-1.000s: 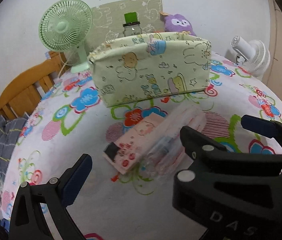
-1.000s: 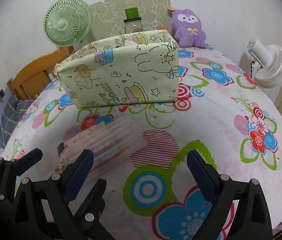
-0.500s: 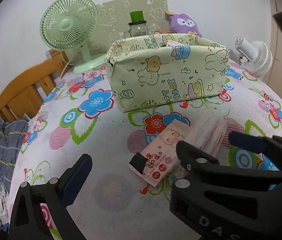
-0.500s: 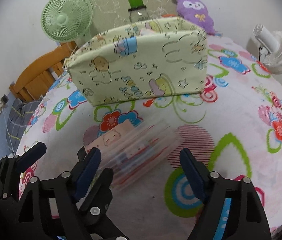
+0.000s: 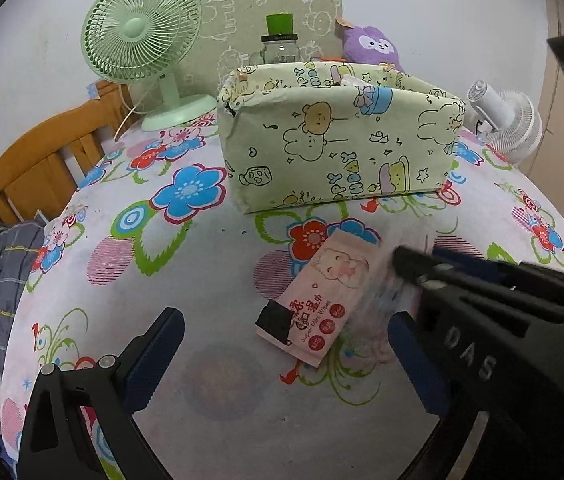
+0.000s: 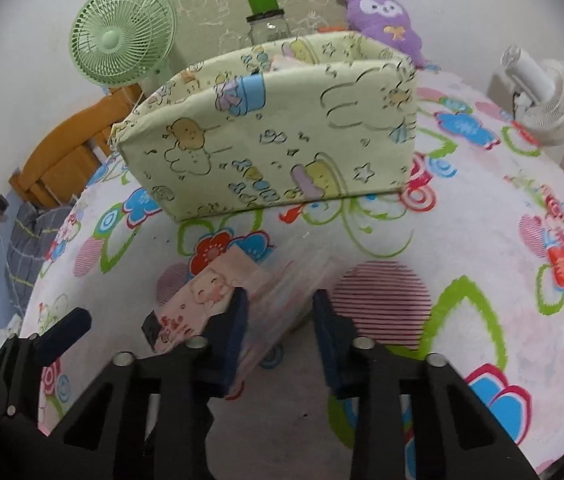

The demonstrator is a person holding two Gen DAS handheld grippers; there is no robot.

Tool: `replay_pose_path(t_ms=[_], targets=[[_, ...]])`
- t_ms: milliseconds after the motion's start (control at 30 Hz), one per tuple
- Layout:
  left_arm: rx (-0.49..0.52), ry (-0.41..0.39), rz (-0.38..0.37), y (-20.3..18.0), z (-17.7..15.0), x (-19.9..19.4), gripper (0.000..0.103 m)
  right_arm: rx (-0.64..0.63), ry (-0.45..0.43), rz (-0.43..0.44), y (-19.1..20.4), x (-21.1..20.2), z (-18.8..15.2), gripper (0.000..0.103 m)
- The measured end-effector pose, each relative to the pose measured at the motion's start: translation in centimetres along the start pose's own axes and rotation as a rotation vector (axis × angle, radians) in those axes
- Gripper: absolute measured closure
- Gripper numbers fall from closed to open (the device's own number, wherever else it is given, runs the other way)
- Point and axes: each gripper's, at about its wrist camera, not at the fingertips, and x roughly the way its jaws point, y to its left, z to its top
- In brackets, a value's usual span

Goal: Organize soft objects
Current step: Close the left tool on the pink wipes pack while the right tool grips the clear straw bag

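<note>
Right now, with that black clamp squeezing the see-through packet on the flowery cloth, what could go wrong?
1. The clear packet looks slippery and soft; the right tool pinches only one end, so it may sag or slip out when lifted.
2. The pink wipes pack lies touching it and could get dragged along.
3. The fabric bin has soft walls; a knock from the packet might fold its rim or push it back.

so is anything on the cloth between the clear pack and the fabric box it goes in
Nothing visible. The right gripper is shut on the clear pack, and only bare flowered tablecloth lies between it and the fabric box. The pink wipes pack lies alongside, to the left, off that line.
</note>
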Motion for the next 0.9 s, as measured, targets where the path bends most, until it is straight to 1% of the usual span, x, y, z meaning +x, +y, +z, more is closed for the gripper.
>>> replay_pose_path(t_ms=[67,133,200,233,300,367,533,600,667,733,800,833,900], targets=[[-0.003,0.006,0.007,0.0,0.0,0.1,0.000,-0.011,-0.004,-0.012,-0.4,-0.1,-0.1,0.082],[-0.001,0.005,0.004,-0.2,0.0,0.1,0.000,-0.004,-0.008,-0.011,-0.9,-0.3,-0.1,0.082],[0.002,-0.001,0.010,-0.4,0.1,0.0,0.000,-0.014,-0.015,-0.029,-1.2,-0.5,-0.2,0.082],[0.006,-0.006,0.014,-0.5,0.1,0.0,0.000,-0.024,-0.023,-0.049,-1.3,-0.6,-0.2,0.083],[0.010,-0.001,0.032,-0.6,0.2,0.3,0.000,-0.045,-0.030,-0.087,-1.6,-0.7,-0.1,0.088],[0.003,0.013,0.045,-0.5,0.3,0.7,0.000,-0.043,-0.031,-0.115,-2.2,-0.6,0.1,0.089],[-0.011,0.034,0.047,-0.3,0.6,1.7,0.006,-0.025,-0.030,-0.090,-2.8,-0.5,0.1,0.089],[-0.001,0.037,0.041,-0.5,0.7,2.0,0.012,-0.027,-0.028,-0.083,-2.7,-0.4,0.2,0.089],[0.008,0.041,0.029,-0.7,0.8,2.4,0.016,-0.012,-0.022,-0.070,-2.7,-0.3,0.3,0.088],[0.002,0.041,0.005,-0.6,1.0,2.5,0.022,0.004,-0.021,-0.050,-2.9,-0.3,0.5,0.087],[-0.020,0.048,-0.021,-0.4,1.2,2.7,0.030,0.008,-0.015,-0.046,-2.9,-0.2,0.6,0.084],[-0.038,0.055,-0.042,-0.3,1.3,2.8,0.032,0.009,-0.014,-0.049,-2.9,-0.2,0.6,0.082],[-0.044,0.057,-0.060,-0.3,1.4,2.9,0.039,0.009,-0.013,-0.055,-2.9,-0.1,0.7,0.076]])
